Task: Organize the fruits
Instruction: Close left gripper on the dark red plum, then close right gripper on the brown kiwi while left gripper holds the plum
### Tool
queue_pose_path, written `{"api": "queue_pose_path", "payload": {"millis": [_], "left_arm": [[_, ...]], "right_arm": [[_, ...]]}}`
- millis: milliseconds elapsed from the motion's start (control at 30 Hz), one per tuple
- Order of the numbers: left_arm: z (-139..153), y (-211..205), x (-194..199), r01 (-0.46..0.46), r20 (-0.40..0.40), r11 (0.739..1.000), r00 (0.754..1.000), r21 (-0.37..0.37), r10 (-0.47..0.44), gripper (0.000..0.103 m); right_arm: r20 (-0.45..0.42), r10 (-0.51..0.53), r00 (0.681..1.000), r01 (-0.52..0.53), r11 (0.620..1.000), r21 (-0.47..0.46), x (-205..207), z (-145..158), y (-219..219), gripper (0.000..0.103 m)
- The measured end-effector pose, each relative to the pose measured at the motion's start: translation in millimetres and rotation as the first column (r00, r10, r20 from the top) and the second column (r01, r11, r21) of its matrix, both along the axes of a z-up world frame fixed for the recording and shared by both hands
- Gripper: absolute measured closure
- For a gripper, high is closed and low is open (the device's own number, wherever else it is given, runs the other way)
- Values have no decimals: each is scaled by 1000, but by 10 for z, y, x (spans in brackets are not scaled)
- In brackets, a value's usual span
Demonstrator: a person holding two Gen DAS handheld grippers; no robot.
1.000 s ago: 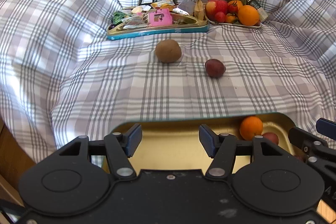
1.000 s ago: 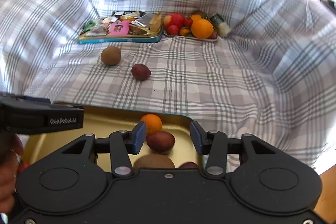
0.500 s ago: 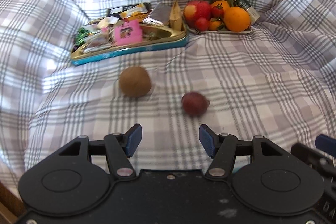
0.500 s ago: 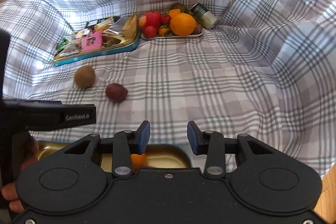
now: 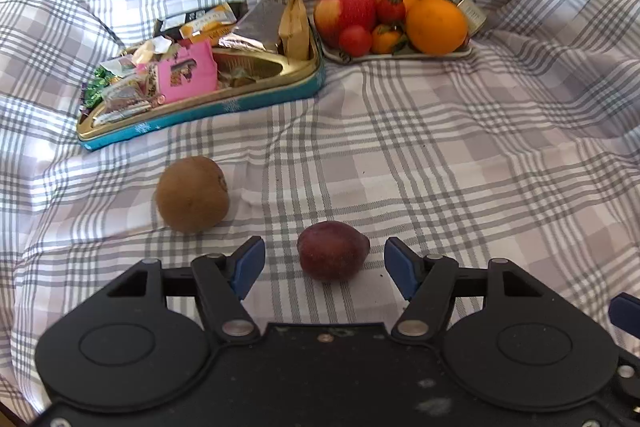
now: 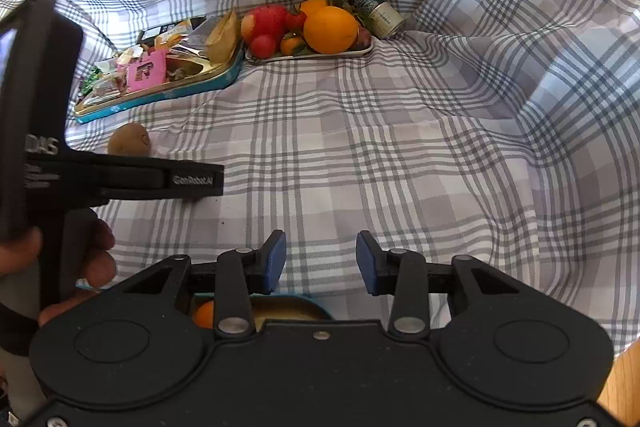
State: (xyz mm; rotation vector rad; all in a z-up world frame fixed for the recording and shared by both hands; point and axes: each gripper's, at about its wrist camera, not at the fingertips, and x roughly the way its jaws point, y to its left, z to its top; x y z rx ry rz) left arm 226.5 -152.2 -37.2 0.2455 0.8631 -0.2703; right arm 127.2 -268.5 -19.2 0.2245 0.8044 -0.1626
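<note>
A dark red plum-like fruit (image 5: 332,261) lies on the checked cloth between the blue pads of my left gripper (image 5: 325,267). The jaws are opening and neither pad touches the fruit. To its upper left sits a brown kiwi (image 5: 192,193), which the right wrist view also shows (image 6: 129,145). My right gripper (image 6: 321,264) hovers over bare cloth, its jaws narrow but apart and nothing between them. Under it, a gold tin (image 6: 292,309) holds an orange (image 6: 204,315). At the back stands a fruit plate (image 5: 400,55) with an apple, oranges and tomatoes.
A teal and gold tin (image 5: 224,107) full of snack packets sits back left, beside the fruit plate. A green can (image 6: 376,11) lies behind the plate. A hand (image 6: 92,255) holds the left gripper at the right view's left edge. Raised folds of cloth ring the area.
My left gripper moved forward off the gold tin to the dark red fruit, now between its wider jaws. My right gripper also moved forward, and its jaws narrowed.
</note>
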Motion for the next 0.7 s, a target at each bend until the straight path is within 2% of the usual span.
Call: {"api": "queue_pose_path", "payload": {"millis": [133,167,200,233,267,500,700], "left_arm": [[-98,-43,67,-7,-6,1000,1000,16,7,36],[-123,-37,89,-9,-13,1000,1000,15,10,40],[-145,-21,115,-11,-28,1000,1000,6,12,51],[-154,14,142,-8,-52,1000,999,-24,7,57],[-143,54,154,-16,-64,998,998,-53,13,59],[-75,440,156,-93,-101,991,991,-92,84,60],[-36,1018,187,-206,-102,976,975,-67,199,60]], "right_arm": [[-8,0,1000,0,1000,-1,52,-14,-20,56],[-10,1,1000,-1,1000,-2,59,-15,-16,56],[-11,3,1000,-3,1000,-5,62,-15,-8,56],[-13,5,1000,-5,1000,-7,68,-14,4,56],[-15,8,1000,-8,1000,-11,77,-12,17,56],[-18,48,999,-49,998,-28,164,38,183,56],[-21,109,994,-109,994,-3,368,81,408,56]]}}
